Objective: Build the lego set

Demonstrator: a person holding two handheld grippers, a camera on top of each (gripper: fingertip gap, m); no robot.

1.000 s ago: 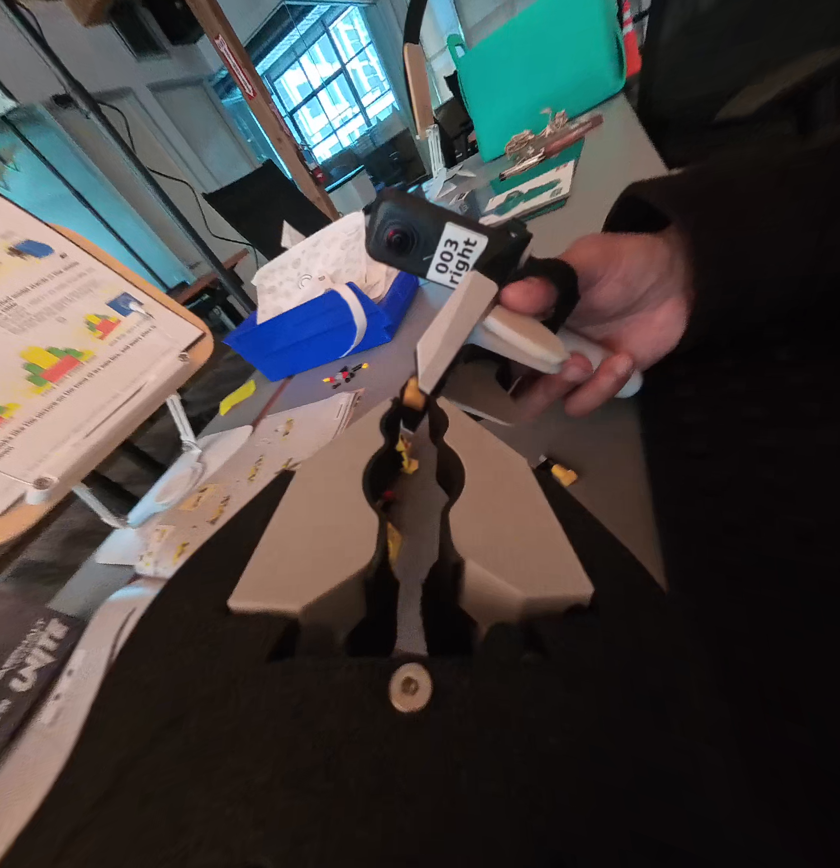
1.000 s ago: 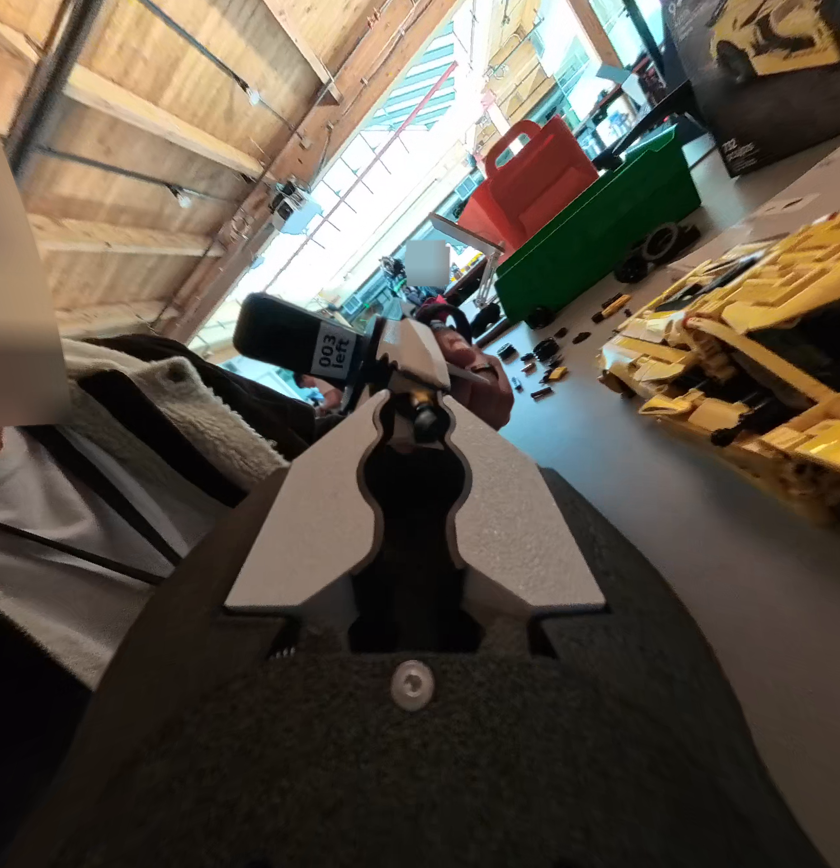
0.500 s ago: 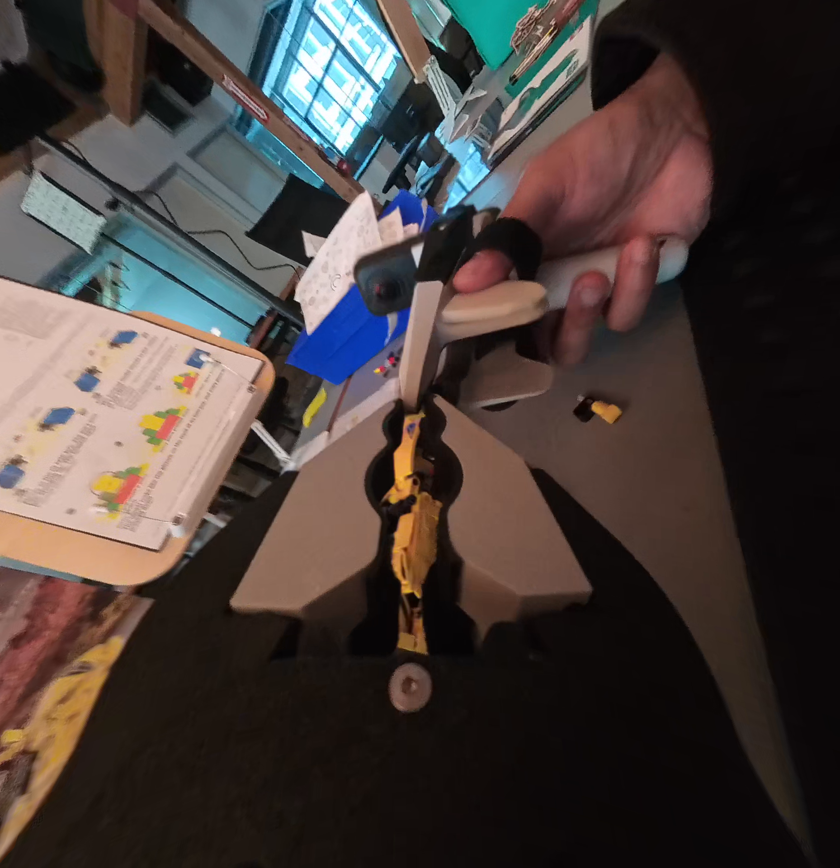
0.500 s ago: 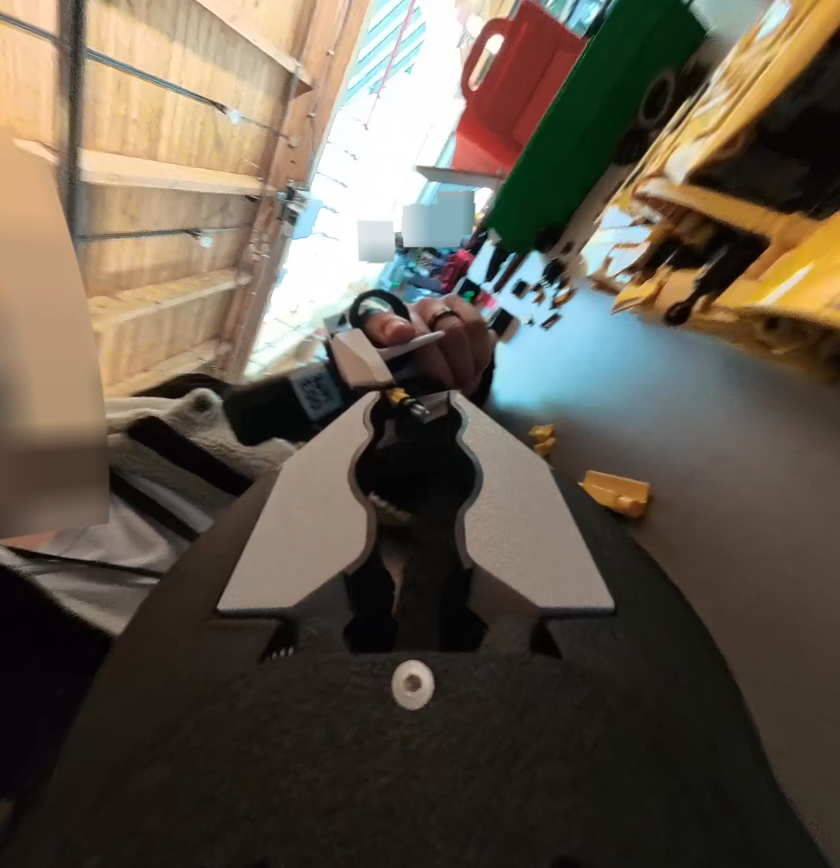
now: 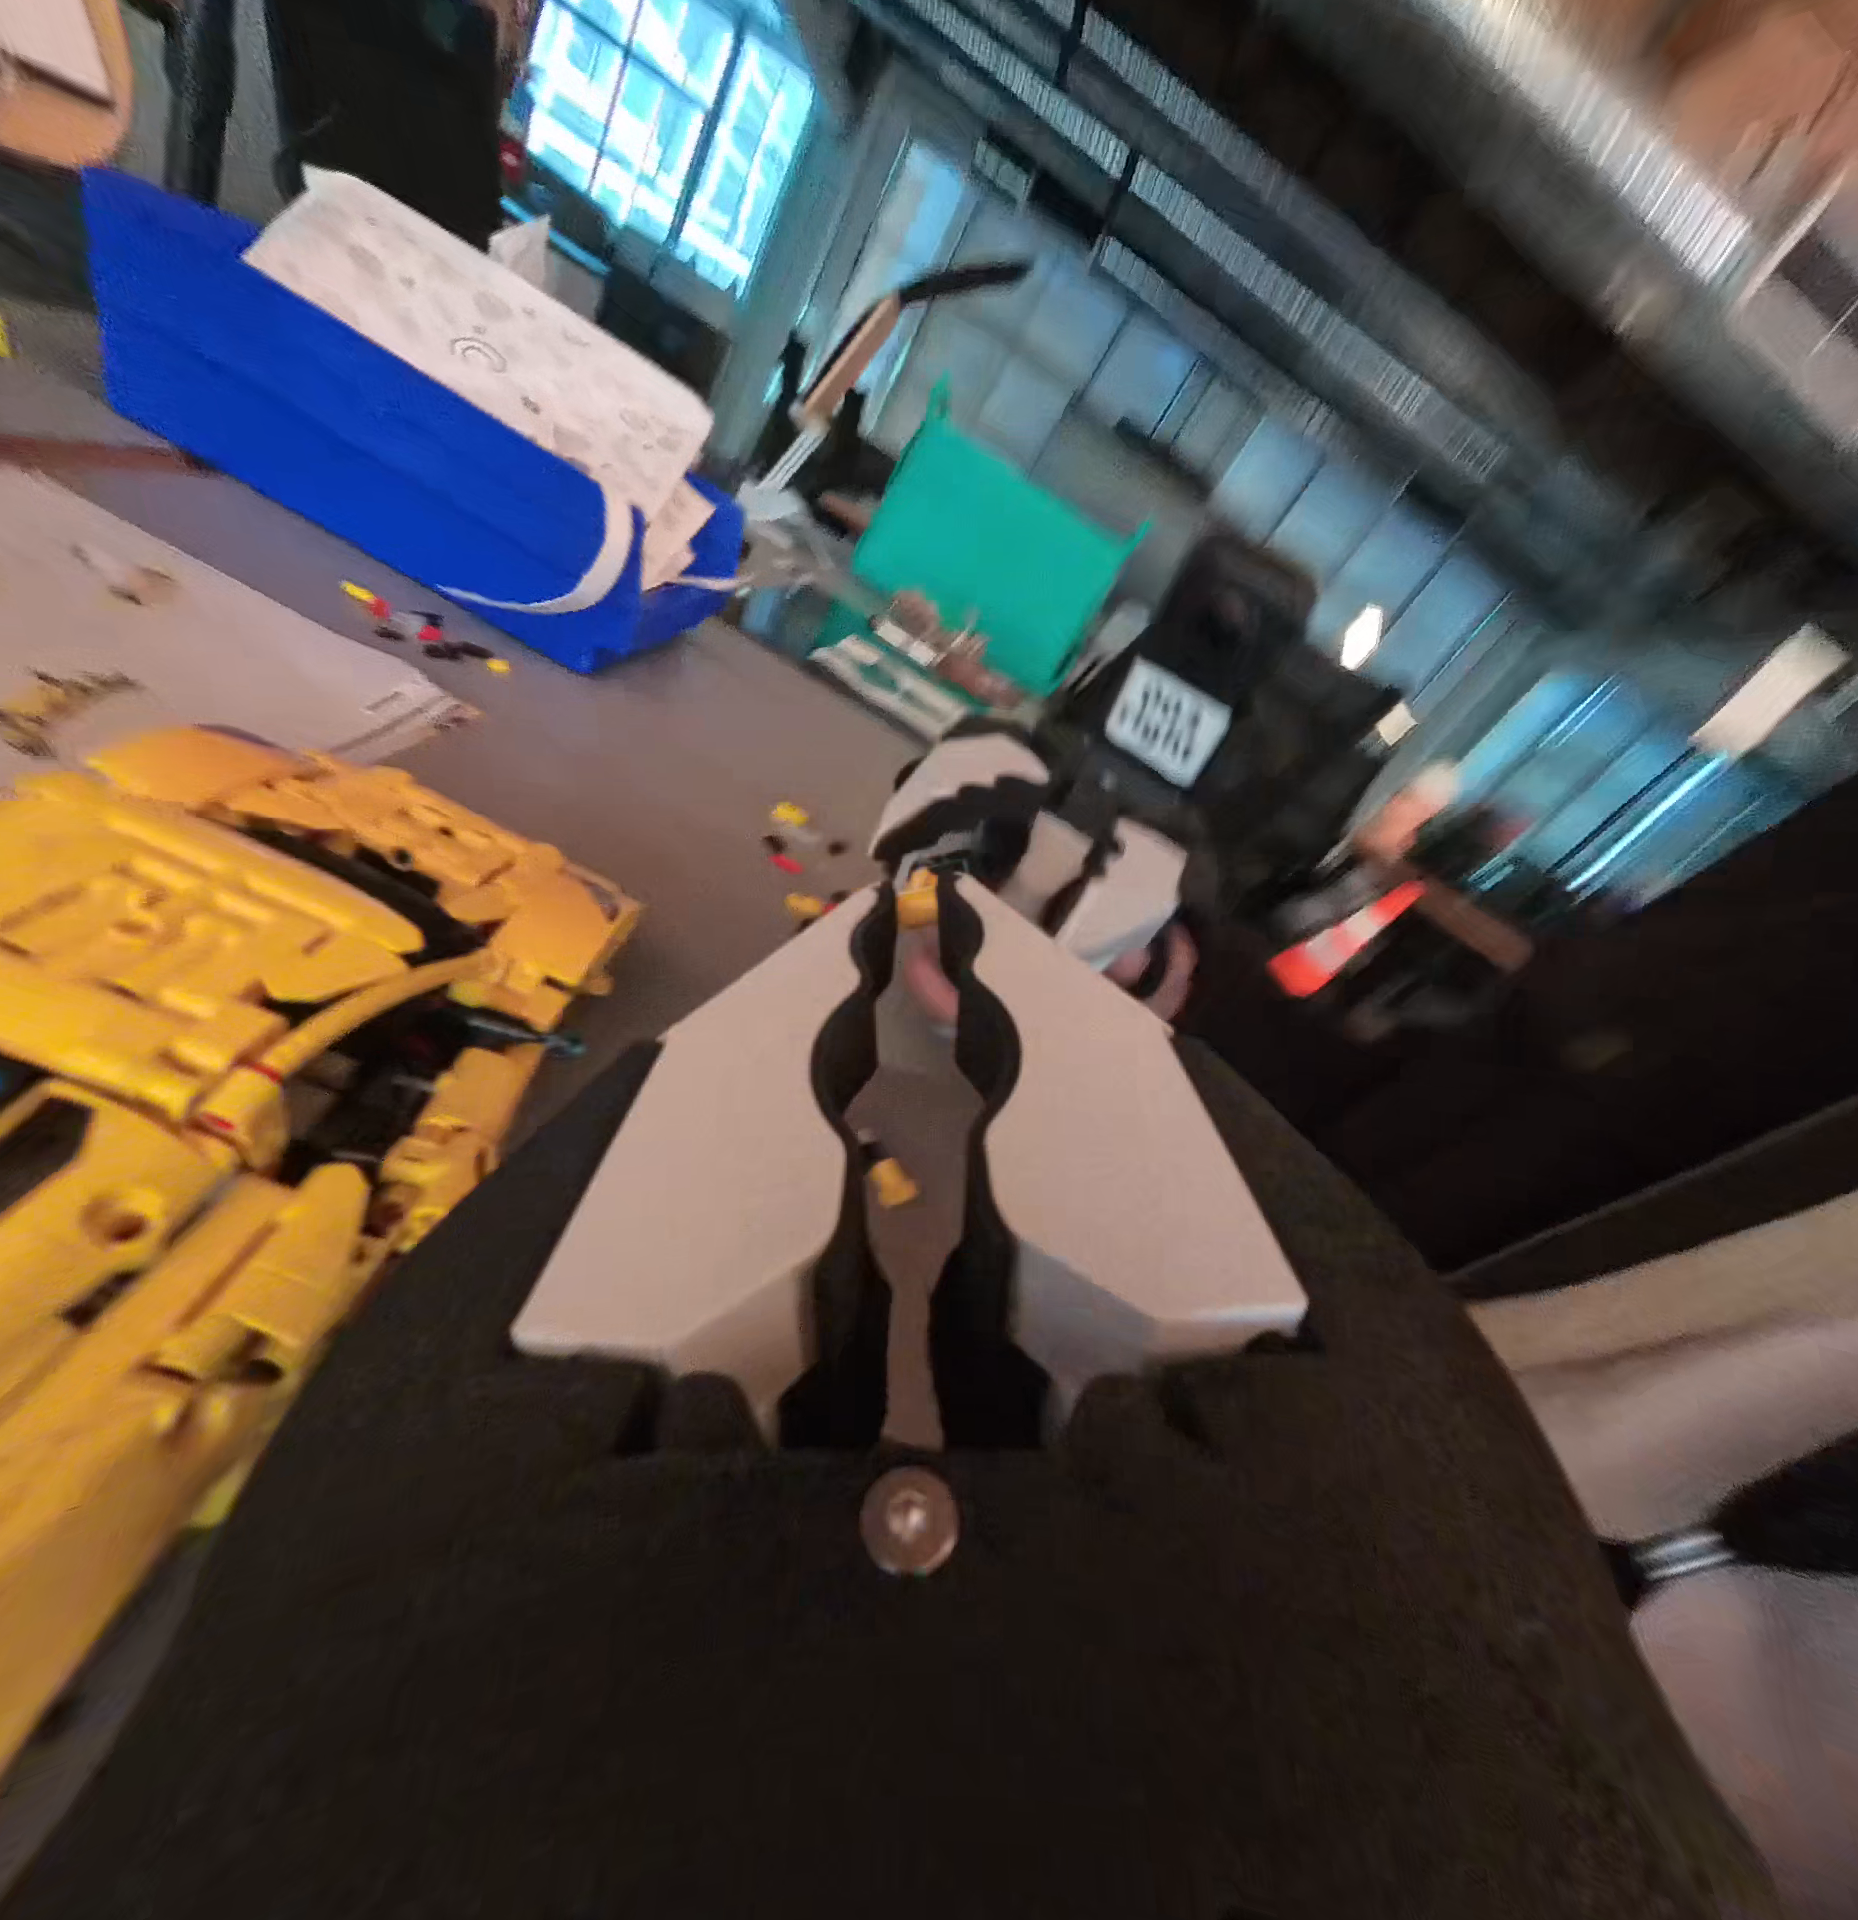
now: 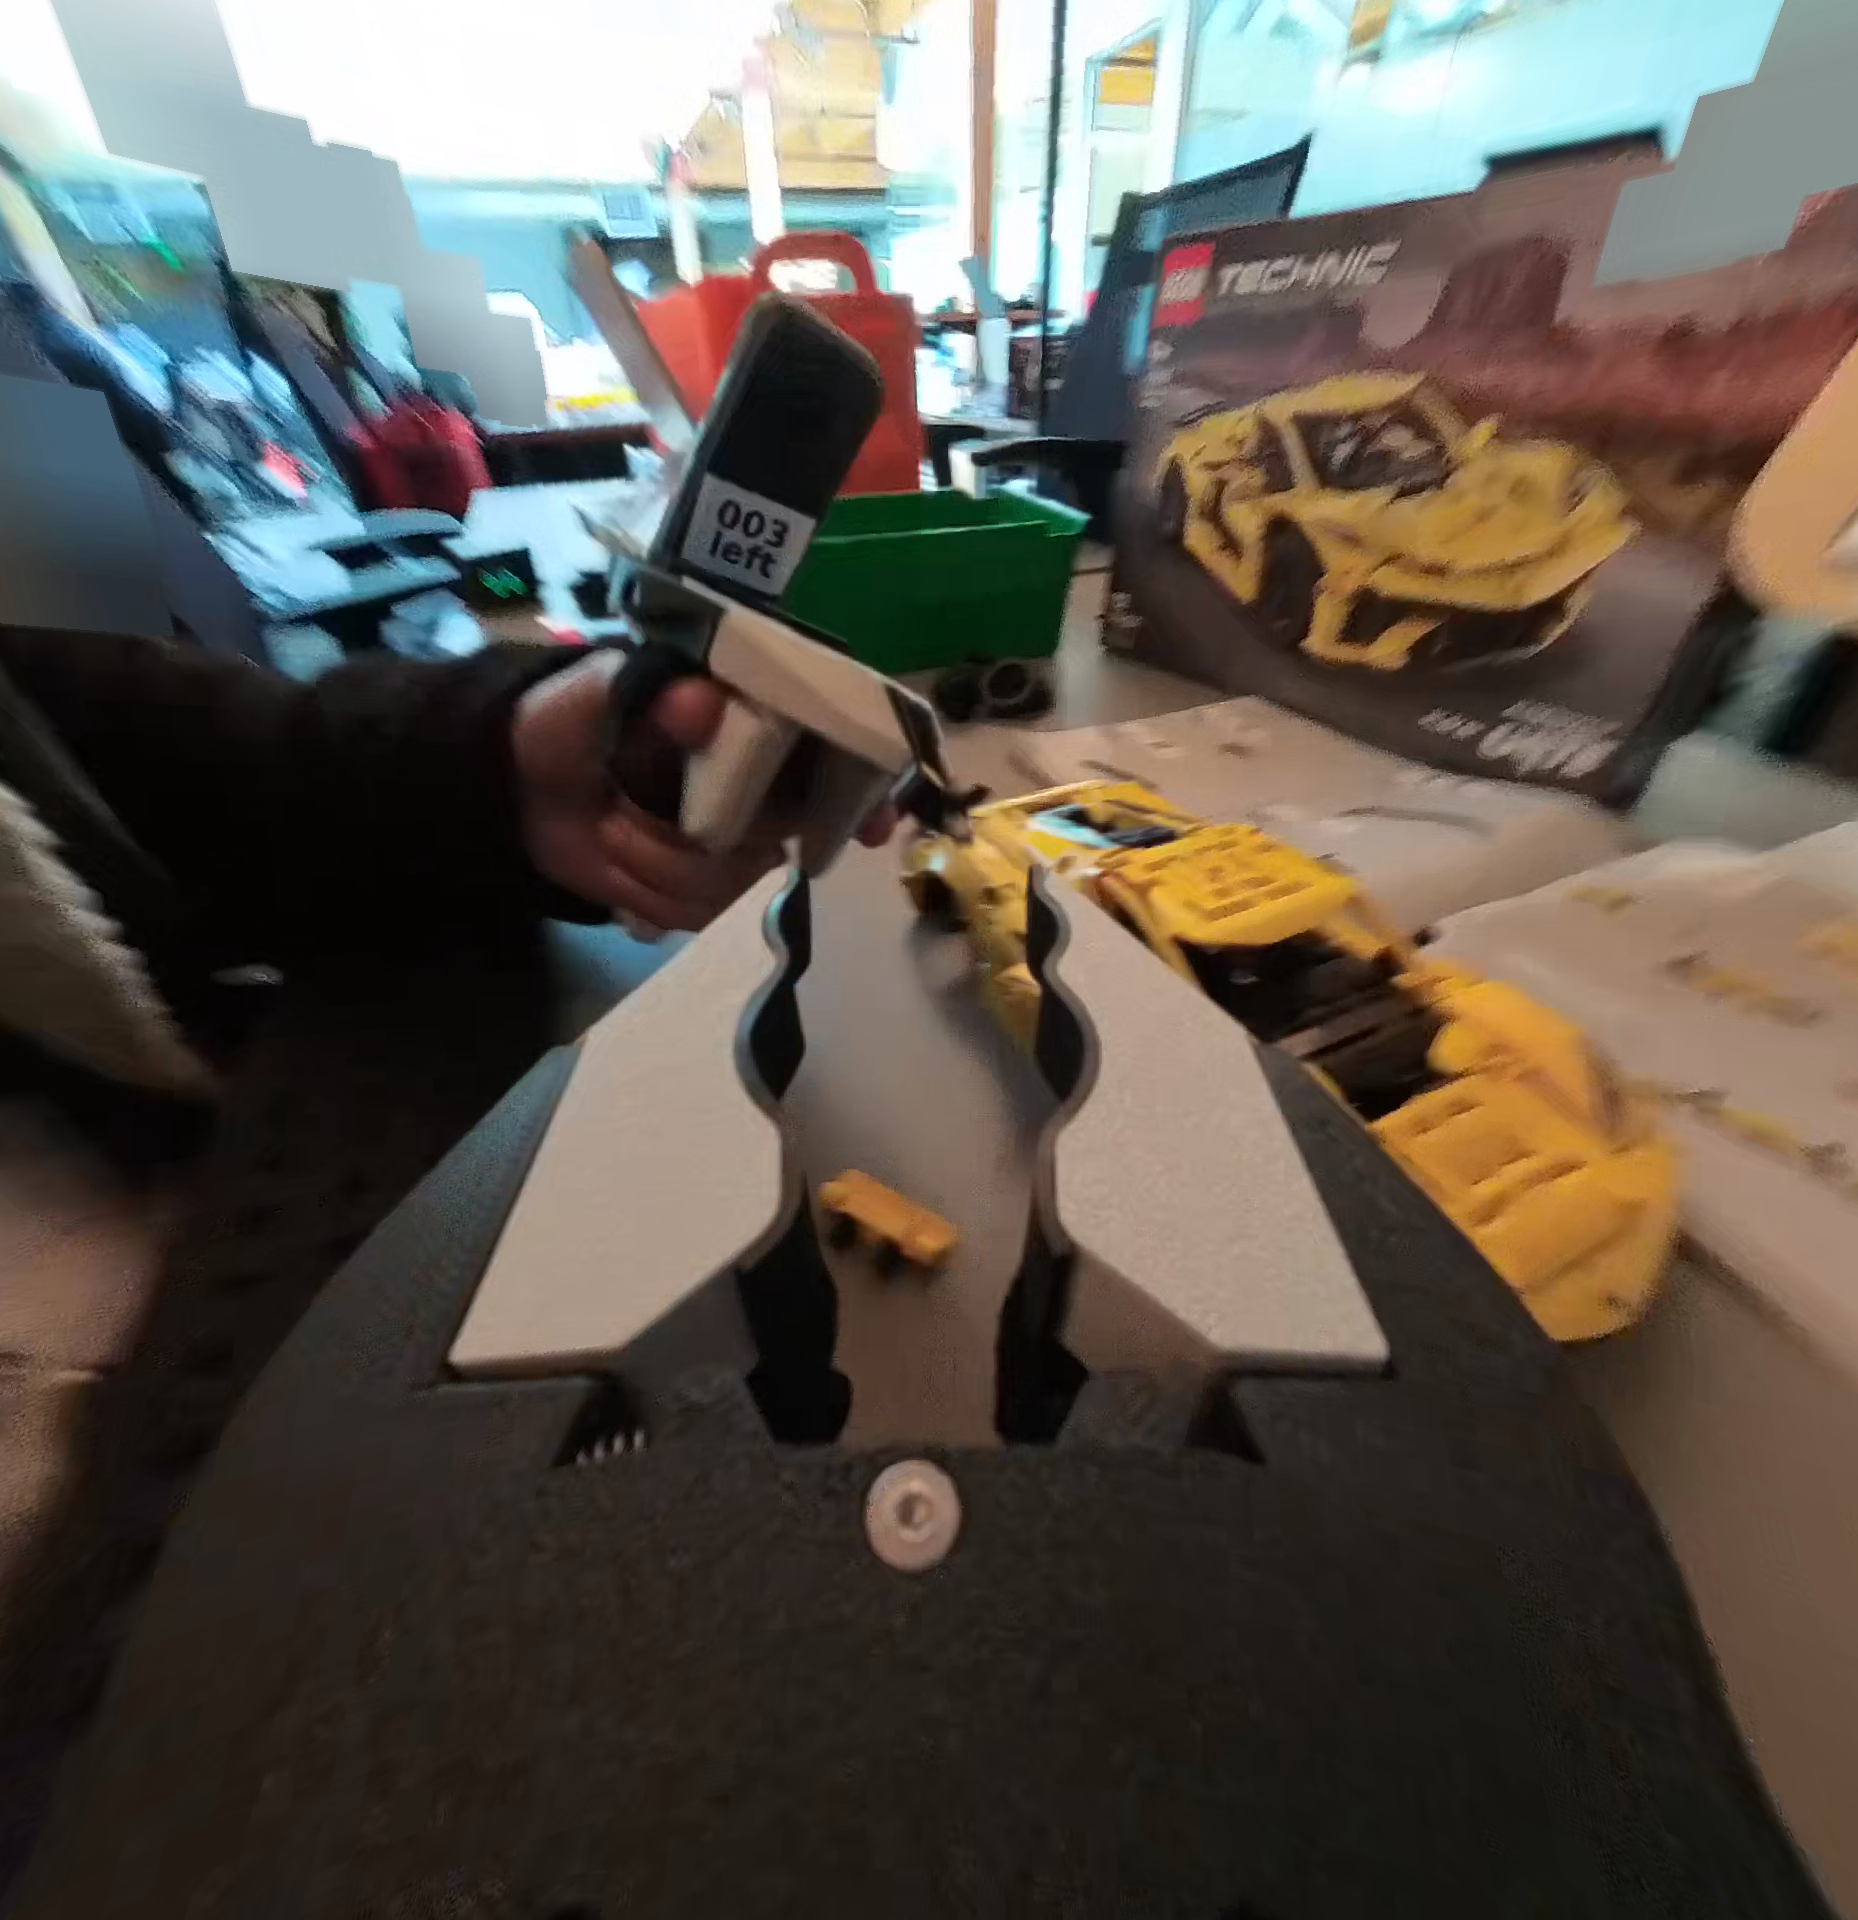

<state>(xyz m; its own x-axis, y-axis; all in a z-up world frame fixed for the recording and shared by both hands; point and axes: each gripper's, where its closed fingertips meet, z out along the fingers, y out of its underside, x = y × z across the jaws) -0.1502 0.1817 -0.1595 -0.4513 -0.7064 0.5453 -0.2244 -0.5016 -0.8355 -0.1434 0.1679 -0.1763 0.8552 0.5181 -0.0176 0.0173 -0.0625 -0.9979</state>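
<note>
While both wrist cameras are smeared by motion blur, the main things can be made out. Seen from the left wrist view, the left gripper [image 5: 920, 902] has its two pale fingers drawn nearly together, pinching a small yellow piece [image 5: 917, 906] at the very tips. A second small yellow brick [image 5: 887, 1182] lies on the grey surface [image 5: 634, 769] and shows through the narrow gap lower down between the fingers. At about 9 o'clock from the gripper sits the yellow lego car [image 5: 218, 1039], a long, low model whose long axis runs from 7 o'clock up toward 2 o'clock, one narrow end pointing at the middle of the picture. Beyond it, at 11 o'clock, stands a blue bin [image 5: 364, 436] with white paper in it, and loose small pieces [image 5: 426, 634] are scattered just in front of the bin.

From the right wrist view, the right gripper [image 6: 917, 883] is spread wide with nothing between its fingers. A yellow brick with black pegs [image 6: 887, 1229] lies on the surface between them, touching neither. The car [image 6: 1320, 1018] lies at 2 o'clock, its long axis running from 11 o'clock to 4 o'clock. The left gripper [image 6: 940, 805], held in a hand [image 6: 613, 810], has its tips just above the car's far end. The set's box [image 6: 1476, 499] stands behind at 1 o'clock, with a green bin [image 6: 935, 582] at 12 o'clock.
</note>
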